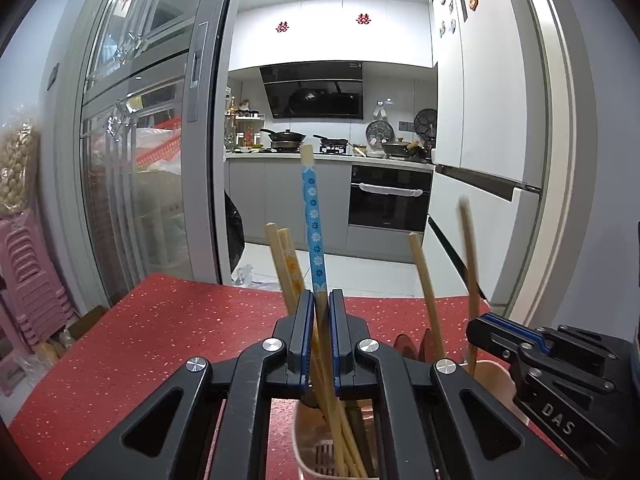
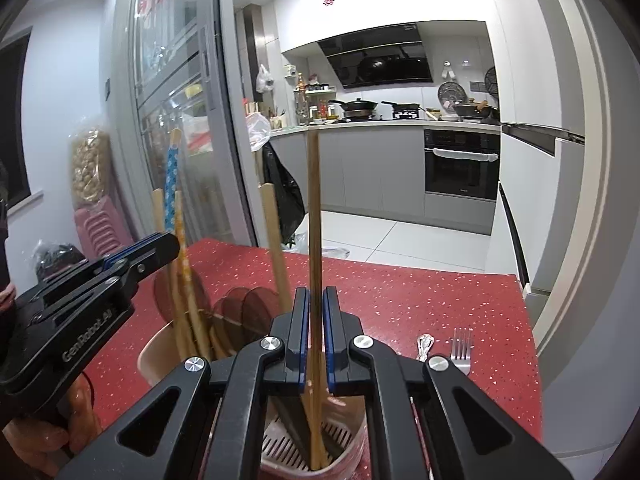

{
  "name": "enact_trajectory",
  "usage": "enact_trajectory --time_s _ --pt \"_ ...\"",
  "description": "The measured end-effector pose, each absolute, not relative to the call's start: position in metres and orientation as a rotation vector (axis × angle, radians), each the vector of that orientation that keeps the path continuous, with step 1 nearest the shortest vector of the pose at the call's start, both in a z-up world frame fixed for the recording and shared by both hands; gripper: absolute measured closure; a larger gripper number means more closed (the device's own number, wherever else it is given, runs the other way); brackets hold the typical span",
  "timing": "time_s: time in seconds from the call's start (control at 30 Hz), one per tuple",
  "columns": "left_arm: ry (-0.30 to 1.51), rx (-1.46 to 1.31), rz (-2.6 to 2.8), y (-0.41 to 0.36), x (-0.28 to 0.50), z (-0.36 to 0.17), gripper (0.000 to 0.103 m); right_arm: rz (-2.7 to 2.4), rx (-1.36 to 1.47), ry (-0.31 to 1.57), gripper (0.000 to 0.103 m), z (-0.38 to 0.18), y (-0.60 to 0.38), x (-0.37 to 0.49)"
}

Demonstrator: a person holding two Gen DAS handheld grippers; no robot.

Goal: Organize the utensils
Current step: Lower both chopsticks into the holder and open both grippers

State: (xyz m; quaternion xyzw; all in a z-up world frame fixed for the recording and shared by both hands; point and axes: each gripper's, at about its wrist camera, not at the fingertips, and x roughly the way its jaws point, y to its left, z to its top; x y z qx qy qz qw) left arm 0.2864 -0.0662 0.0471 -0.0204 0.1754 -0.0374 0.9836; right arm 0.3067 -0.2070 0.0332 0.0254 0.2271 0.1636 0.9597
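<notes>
My left gripper [image 1: 321, 300] is shut on a chopstick with a blue flowered band [image 1: 313, 224], held upright over a beige utensil holder [image 1: 308, 444] with several wooden chopsticks [image 1: 286, 264] in it. My right gripper [image 2: 316, 300] is shut on a plain wooden chopstick [image 2: 313, 208], its lower end inside a pink-beige slotted holder [image 2: 288, 448]. Each gripper shows in the other's view: the right one [image 1: 504, 332] and the left one [image 2: 156, 248]. A fork [image 2: 461, 350] and a spoon [image 2: 425, 345] lie on the red table [image 2: 420, 292] to the right.
Brown round spoon heads [image 2: 248, 308] stand behind the holders. A glass sliding door [image 1: 152, 152] is at the left, pink stools [image 1: 28, 280] beside it. The kitchen counter and oven [image 1: 390, 196] lie beyond the table's far edge.
</notes>
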Motion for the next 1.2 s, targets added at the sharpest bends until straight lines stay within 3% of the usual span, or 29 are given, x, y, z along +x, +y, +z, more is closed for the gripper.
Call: enact_trajectory --time_s 1.2 --pt "0.592 -0.071 -0.117 -0.048 0.269 0.032 0.071 0.399 0.181 0.632 0.095 0.035 -0.218 0.29"
